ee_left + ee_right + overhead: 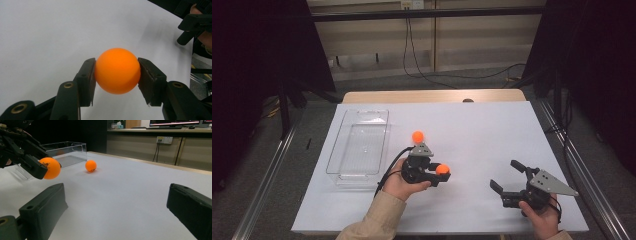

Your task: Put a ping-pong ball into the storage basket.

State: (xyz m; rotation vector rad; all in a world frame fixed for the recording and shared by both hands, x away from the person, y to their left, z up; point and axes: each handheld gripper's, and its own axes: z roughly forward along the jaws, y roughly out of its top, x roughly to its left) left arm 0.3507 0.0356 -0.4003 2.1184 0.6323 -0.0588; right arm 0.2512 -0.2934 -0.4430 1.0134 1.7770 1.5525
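Observation:
An orange ball (117,70) is clamped between the two jaws of my left gripper (441,172), lifted slightly above the white table sheet near the front middle; the same held ball (50,168) appears at the left of the right gripper view. A second orange ball (417,136) rests on the sheet just beyond the left gripper, beside the clear bin, and it lies loose in the right gripper view (90,166). My right gripper (507,175) is at the front right, jaws spread wide with nothing between them.
A clear plastic bin (358,145) stands on the left part of the white sheet (482,130), its wall (75,148) see-through. A strip of bare wood (432,96) marks the table's far edge. Metal rails (577,165) run along both sides.

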